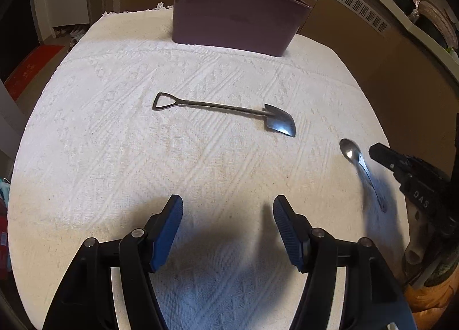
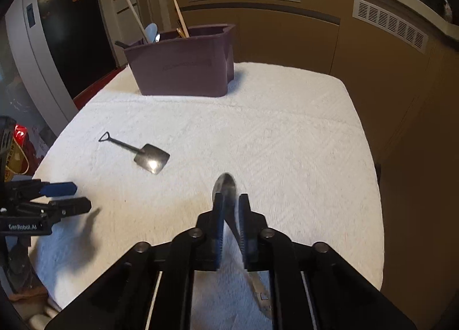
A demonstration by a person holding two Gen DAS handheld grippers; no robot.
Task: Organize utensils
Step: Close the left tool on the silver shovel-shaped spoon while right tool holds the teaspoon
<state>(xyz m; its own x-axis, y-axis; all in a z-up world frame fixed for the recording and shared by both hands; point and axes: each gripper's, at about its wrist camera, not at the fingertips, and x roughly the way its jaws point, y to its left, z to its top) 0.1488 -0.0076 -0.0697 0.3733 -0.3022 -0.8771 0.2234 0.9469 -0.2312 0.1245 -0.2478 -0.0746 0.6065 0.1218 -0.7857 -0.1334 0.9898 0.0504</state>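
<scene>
Gripping a spoon (image 2: 226,186) in my right tongs (image 2: 231,201), I have its handle pinched between the blue pads (image 2: 218,215), the bowl poking out ahead of the tips and the rest of the handle trailing back under the tongs; the spoon is blurred in both views. From the left wrist camera the spoon (image 1: 351,153) appears at the right, above the cloth (image 1: 143,140) that covers the worktop, with the right tongs (image 1: 381,155) just beside it. My left tongs (image 1: 228,205) hang wide apart over the near part of the cloth, holding nothing; the right wrist camera shows them (image 2: 74,196) at the left edge. A small shovel-shaped spoon (image 1: 223,110) lies flat on the cloth in the middle, well apart from both tongs. At the far end stands the purple caddy (image 2: 180,69) with several utensils (image 2: 143,29) upright inside.
</scene>
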